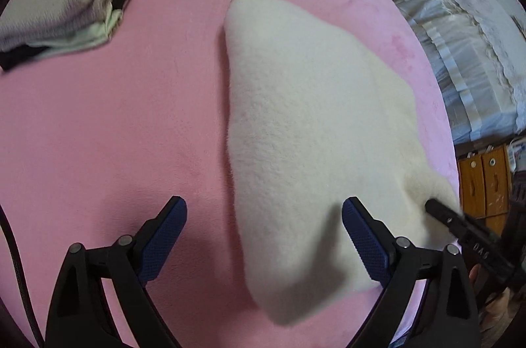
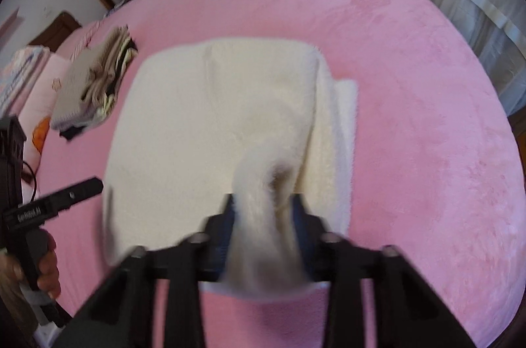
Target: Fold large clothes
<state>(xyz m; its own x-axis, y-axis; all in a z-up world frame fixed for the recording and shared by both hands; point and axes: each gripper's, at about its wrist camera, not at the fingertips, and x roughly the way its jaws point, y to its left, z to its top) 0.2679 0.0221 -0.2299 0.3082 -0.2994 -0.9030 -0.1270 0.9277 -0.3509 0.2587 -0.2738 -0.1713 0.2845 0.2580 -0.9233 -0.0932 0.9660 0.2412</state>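
A pile (image 2: 93, 88) of folded clothes sits at ten o'clock on the pink bed (image 2: 411, 134), so part of the job looks done. The cream fleece (image 2: 203, 124) lies mid-bed, partly folded, needing more folds. The left gripper (image 1: 264, 236) gapes wide, empty. The right gripper (image 2: 263, 210) pinches a fleece corner. No containers show.

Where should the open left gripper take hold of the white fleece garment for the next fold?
Probably the near left corner of the white fleece garment, beside the left gripper. That edge lies free on the pink bed cover, so come from the left, low, one finger sliding under it. The right gripper already pinches a bunched part at the near right, so the two grips would match.
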